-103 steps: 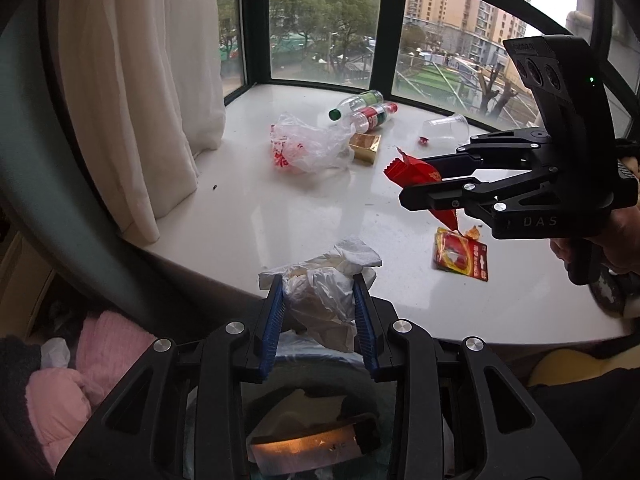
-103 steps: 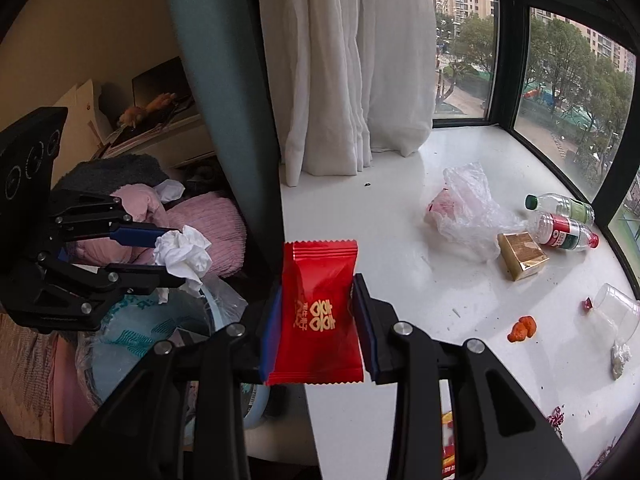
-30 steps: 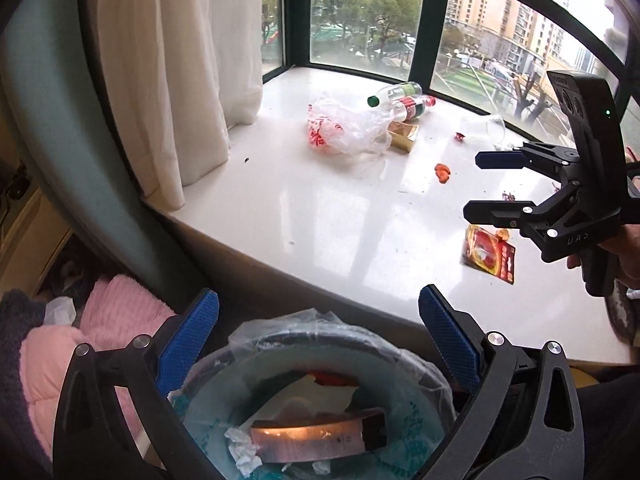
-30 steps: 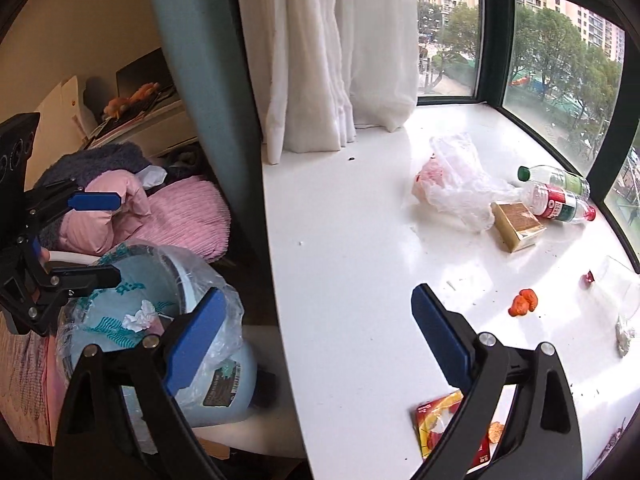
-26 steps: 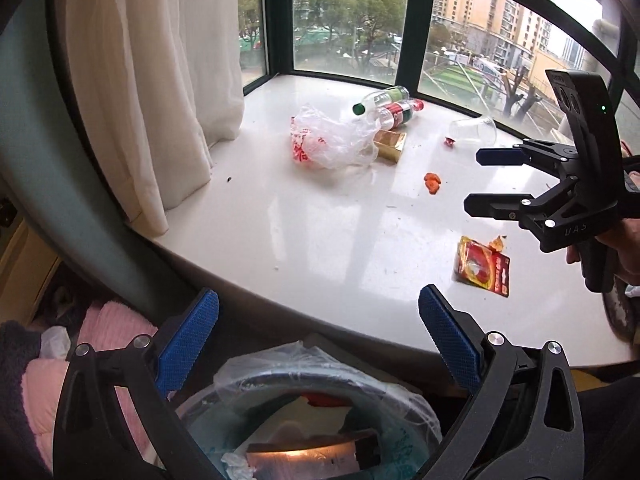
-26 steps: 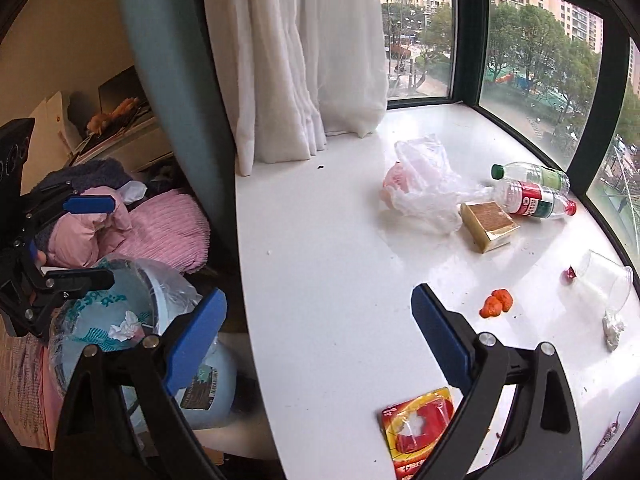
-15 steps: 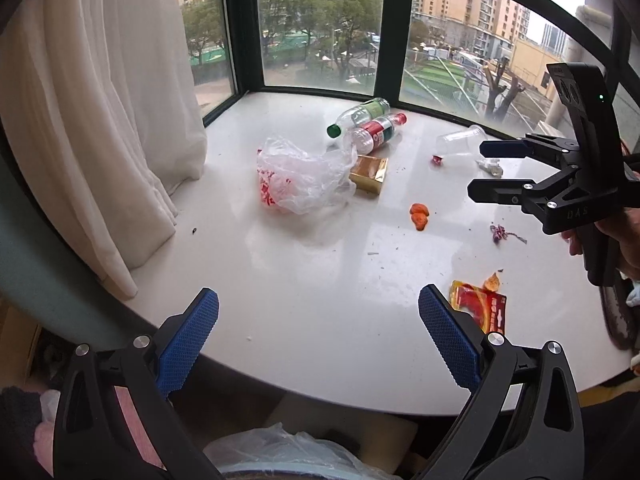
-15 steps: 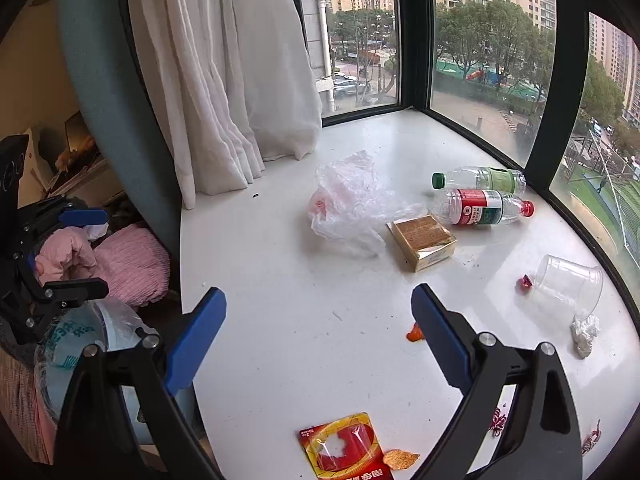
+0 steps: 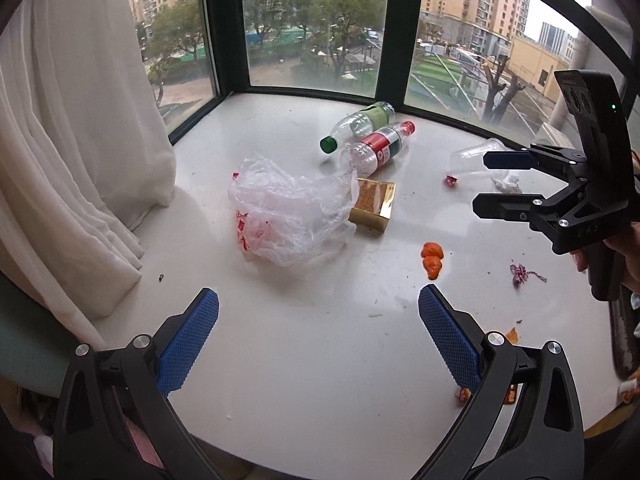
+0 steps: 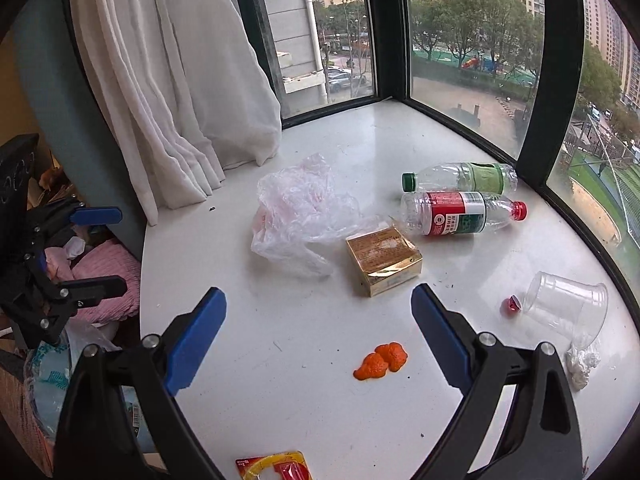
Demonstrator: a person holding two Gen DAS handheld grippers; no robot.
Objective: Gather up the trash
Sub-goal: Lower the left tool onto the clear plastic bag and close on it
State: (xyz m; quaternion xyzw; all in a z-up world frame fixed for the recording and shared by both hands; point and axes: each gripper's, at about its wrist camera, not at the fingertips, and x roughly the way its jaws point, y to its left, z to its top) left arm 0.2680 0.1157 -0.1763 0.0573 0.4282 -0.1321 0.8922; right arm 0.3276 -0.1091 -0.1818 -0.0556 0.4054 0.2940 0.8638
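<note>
Litter lies scattered over a glossy white curved window ledge [image 9: 320, 340] in the left wrist view. Left gripper [image 9: 318, 316] hovers above the near part of the ledge, its blue ribbed pads [image 9: 188, 340] wide apart with nothing between them. Beyond it sits a crumpled clear plastic bag with red print [image 9: 288, 212], touching a shiny gold foil-wrapped box [image 9: 374, 204]. Two clear plastic bottles lie on their sides just behind the box, one with a green cap and label [image 9: 356, 126], one with a red cap and label [image 9: 380, 148]. Orange peel pieces [image 9: 432, 260] rest to the right, near a small tuft of red-and-white string [image 9: 520, 272]. Right gripper [image 9: 490, 180], held in a hand [image 9: 624, 252], hangs over the ledge's right side, jaws apart and empty, in front of a tipped clear plastic cup [image 9: 476, 154]. Half a second ago this camera looked from farther back; a second ago the lined bin filled its lower edge.

From the right wrist, the same bag [image 10: 300, 212], box [image 10: 384, 260], green bottle [image 10: 460, 178] and red bottle [image 10: 460, 214] lie ahead of the open right gripper [image 10: 318, 312]. Peel [image 10: 382, 360] sits between its fingers on the ledge. The cup [image 10: 564, 304] lies right, a crumpled white tissue [image 10: 582, 360] beside its mouth and a tiny red foil scrap [image 10: 509, 305] at its base. A red-and-yellow wrapper [image 10: 276, 468] shows at the bottom edge. White sheer pleated curtain [image 10: 172, 80] hangs at left, and the left gripper [image 10: 98, 246] is open there too.
</note>
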